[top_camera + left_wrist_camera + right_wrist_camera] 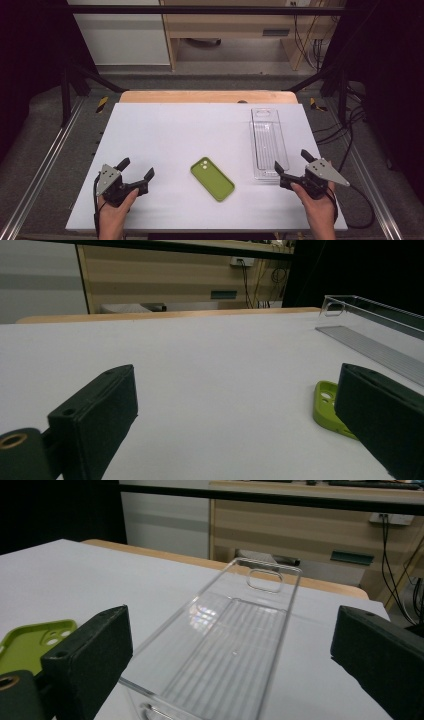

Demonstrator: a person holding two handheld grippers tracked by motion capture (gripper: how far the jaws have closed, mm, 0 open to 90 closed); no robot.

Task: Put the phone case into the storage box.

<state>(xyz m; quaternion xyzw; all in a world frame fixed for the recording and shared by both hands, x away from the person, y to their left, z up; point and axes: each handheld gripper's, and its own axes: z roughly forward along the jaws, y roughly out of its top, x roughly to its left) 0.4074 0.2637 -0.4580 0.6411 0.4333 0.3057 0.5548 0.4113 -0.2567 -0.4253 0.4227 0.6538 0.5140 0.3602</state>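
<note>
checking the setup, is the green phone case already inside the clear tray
No, the green phone case lies flat on the white table, apart from the clear tray.

White table (150, 125) amid grey floor (45, 125), wooden cabinet (225, 25) behind, dark surroundings

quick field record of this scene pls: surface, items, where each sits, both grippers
surface: white table
item 1: green phone case, lying flat near the front middle, camera cutout toward the far left
item 2: clear plastic tray, empty, long side running away from the person, right of the case and apart from it
left gripper: open, nothing between the jaws, at the front left, apart from the case
right gripper: open, holding nothing, at the near end of the tray
task state: case not yet picked up
</note>
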